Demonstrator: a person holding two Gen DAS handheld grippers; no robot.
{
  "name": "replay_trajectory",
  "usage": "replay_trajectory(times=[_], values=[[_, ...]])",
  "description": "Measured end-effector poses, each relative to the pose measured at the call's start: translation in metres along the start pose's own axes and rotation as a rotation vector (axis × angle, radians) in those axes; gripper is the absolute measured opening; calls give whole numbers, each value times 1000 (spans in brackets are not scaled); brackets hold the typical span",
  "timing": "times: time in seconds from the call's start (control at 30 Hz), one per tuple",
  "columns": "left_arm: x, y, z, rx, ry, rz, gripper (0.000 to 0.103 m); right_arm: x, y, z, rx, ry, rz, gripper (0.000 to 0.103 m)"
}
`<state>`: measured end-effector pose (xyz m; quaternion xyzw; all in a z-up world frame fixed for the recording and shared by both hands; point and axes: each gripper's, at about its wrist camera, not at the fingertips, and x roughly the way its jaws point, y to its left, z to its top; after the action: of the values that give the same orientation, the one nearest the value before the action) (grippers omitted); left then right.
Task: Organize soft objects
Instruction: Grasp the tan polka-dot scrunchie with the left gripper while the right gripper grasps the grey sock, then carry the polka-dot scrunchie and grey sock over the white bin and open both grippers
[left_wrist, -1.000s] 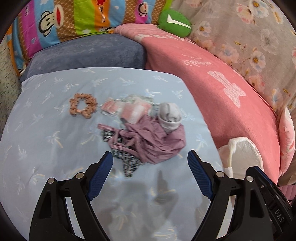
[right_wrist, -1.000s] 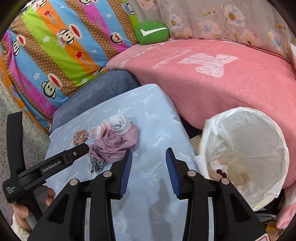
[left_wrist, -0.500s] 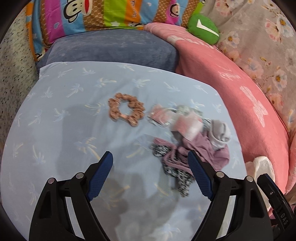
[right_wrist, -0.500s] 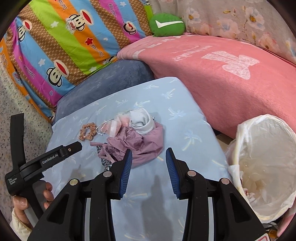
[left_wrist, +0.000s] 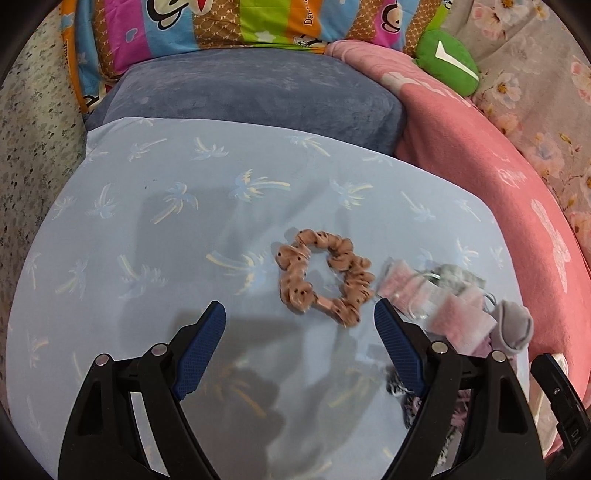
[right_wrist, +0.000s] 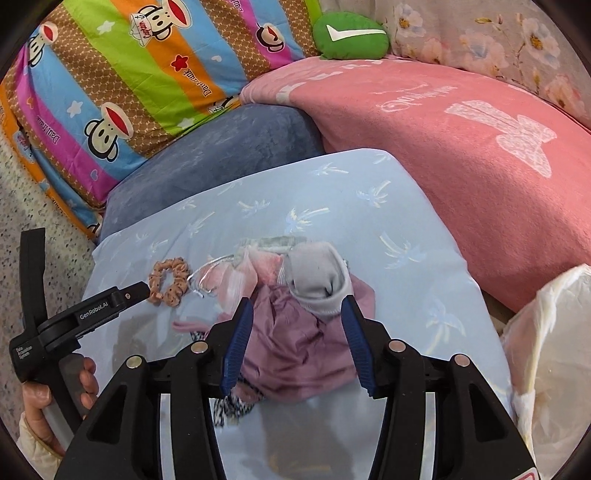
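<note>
On the light blue palm-print cushion (left_wrist: 155, 258) lies a brown dotted scrunchie (left_wrist: 291, 284), just ahead of my left gripper (left_wrist: 299, 306). That gripper is open and holds nothing. To its right sit a pink packet in clear plastic (left_wrist: 436, 299) and a rolled grey sock (left_wrist: 513, 328). My right gripper (right_wrist: 297, 302) hovers over a pile and its jaws are opening. A crumpled mauve garment (right_wrist: 295, 343) lies below and between the jaws, with the grey sock (right_wrist: 317, 280) just beyond the tips. The pads press on nothing. A black-and-white patterned cloth (right_wrist: 229, 406) pokes out from under the garment.
A white-lined bin (right_wrist: 546, 350) stands at the right, beside the cushion's edge. A pink blanket (right_wrist: 461, 147), a blue-grey cushion (left_wrist: 251, 92), a striped monkey pillow (right_wrist: 147, 74) and a green plush (right_wrist: 349, 35) ring the far side. A hand (right_wrist: 37, 402) holds the left gripper's handle.
My left gripper swung left, from facing the clothes pile to facing the scrunchie. My right gripper moved left, away from the bin and over the pile, and its jaws widened.
</note>
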<state>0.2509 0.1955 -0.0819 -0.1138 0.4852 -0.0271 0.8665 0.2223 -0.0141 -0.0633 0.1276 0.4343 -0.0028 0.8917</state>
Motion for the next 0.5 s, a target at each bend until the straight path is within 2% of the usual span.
replay_trajectory(times=[0.13,0.23,0.33,0.4,0.5], values=[[12,5,7,-17,15,-1,78,16,0,8,6,10,-8,49],[19,4,10,-18,24,-8,71,25,-2,11,11,16,-18,49],[27,4,11,-15,43,-22,56,33,-6,10,20,26,-22,49],[29,2,10,-5,49,-27,40,36,-8,9,25,29,-26,49],[28,-1,6,12,48,-21,24,38,-10,8,32,31,-32,48]])
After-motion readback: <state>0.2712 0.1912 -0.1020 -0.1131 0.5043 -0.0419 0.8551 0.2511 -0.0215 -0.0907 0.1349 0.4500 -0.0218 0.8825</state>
